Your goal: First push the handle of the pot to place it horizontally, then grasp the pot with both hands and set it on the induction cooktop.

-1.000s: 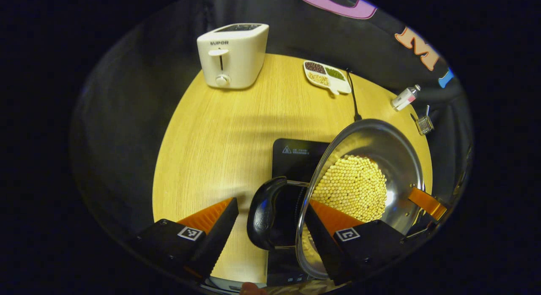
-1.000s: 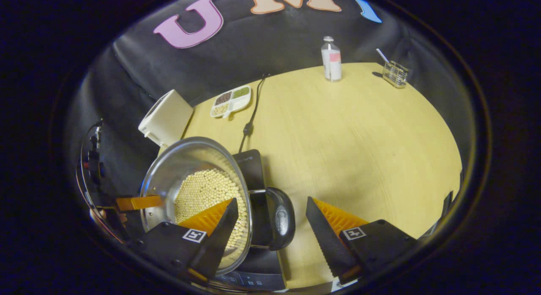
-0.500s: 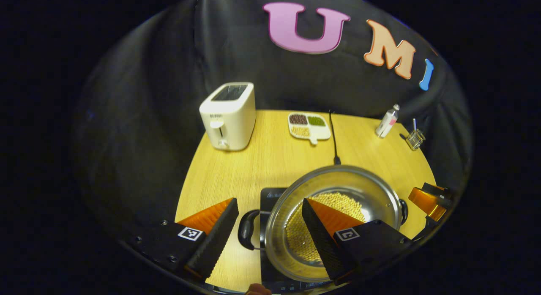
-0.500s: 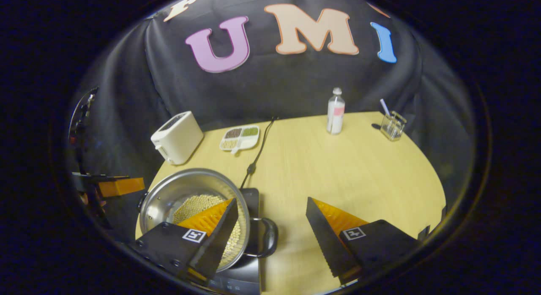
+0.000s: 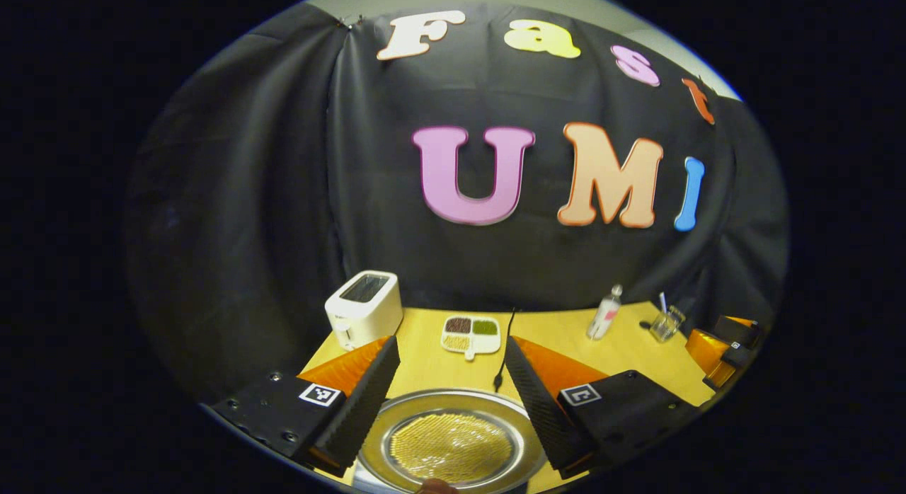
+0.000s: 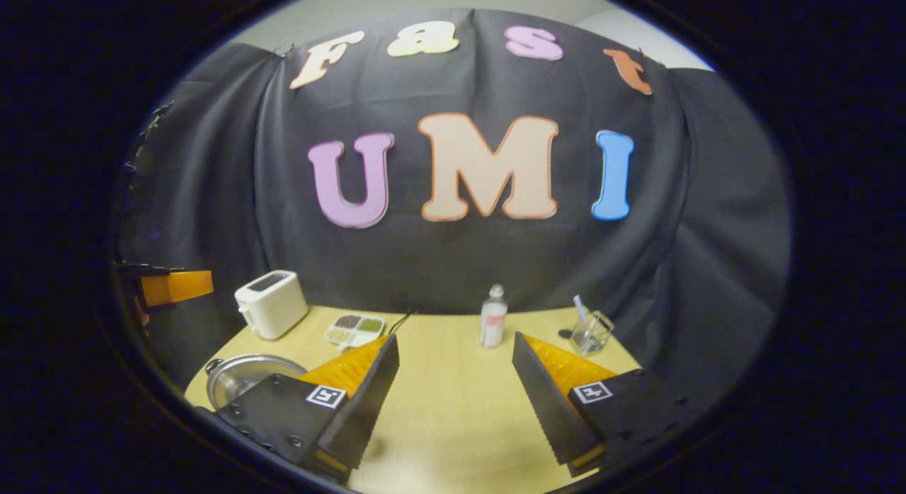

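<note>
My left tool [image 5: 449, 381] is spread wide, and its two black and orange fingers hold nothing. Between them and below, in the left gripper view, I see the round stainless steel pot [image 5: 453, 444] with a layer of small yellow beans [image 5: 450, 448] on its bottom. The pot is upright and I look into it from above. I cannot tell from these views what is under the pot, and I cannot see its handles well; in the right gripper view a small dark knob shows at its left rim.

My right tool [image 6: 456, 381] is also spread wide and holds nothing. In the right gripper view the pot [image 6: 244, 381] is at the lower left, partly hidden behind the left finger of this tool, on the pale wooden counter [image 6: 453, 409].

At the far side of the counter [image 5: 559, 335] stand a white toaster [image 5: 363, 308], a white divided dish with dark, green and pale grains [image 5: 471, 334], a small white bottle with a pink label [image 5: 604, 317] and a clear glass holder with a stick in it [image 5: 665, 325]. A black power cable [image 5: 505, 352] runs from the back edge toward the pot. In the left gripper view the right tool shows as an orange and black shape at the far right edge.
</note>
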A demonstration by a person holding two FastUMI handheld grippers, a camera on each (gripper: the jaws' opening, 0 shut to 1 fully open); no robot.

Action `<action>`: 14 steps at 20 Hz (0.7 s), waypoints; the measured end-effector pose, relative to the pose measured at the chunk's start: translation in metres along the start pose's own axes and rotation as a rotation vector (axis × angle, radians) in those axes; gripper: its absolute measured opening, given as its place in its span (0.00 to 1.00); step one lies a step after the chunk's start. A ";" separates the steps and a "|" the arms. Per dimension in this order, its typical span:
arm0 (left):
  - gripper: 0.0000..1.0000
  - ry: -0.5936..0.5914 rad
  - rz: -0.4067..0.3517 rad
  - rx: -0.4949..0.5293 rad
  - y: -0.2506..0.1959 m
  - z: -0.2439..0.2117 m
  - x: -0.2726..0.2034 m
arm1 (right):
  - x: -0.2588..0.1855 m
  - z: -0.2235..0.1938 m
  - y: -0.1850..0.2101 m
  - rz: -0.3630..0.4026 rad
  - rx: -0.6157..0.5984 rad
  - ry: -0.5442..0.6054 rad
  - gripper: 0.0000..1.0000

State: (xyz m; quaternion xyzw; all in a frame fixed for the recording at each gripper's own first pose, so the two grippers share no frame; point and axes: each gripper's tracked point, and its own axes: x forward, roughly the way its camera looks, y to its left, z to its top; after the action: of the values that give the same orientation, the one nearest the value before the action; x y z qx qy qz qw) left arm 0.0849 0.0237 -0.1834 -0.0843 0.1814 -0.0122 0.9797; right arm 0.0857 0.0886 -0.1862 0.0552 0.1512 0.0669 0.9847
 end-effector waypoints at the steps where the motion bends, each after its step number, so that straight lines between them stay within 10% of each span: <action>1: 0.97 -0.039 0.017 -0.004 -0.014 0.011 -0.007 | -0.003 0.017 -0.016 0.001 -0.010 -0.039 0.94; 14: 0.94 -0.296 0.102 0.074 -0.160 0.112 -0.082 | -0.058 0.169 -0.139 0.040 -0.031 -0.370 0.96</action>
State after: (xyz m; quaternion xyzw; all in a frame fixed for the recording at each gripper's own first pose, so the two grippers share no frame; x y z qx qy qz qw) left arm 0.0498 -0.1120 -0.0245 -0.0397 0.0385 0.0433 0.9975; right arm 0.0986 -0.0719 -0.0276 0.0542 -0.0346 0.0773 0.9949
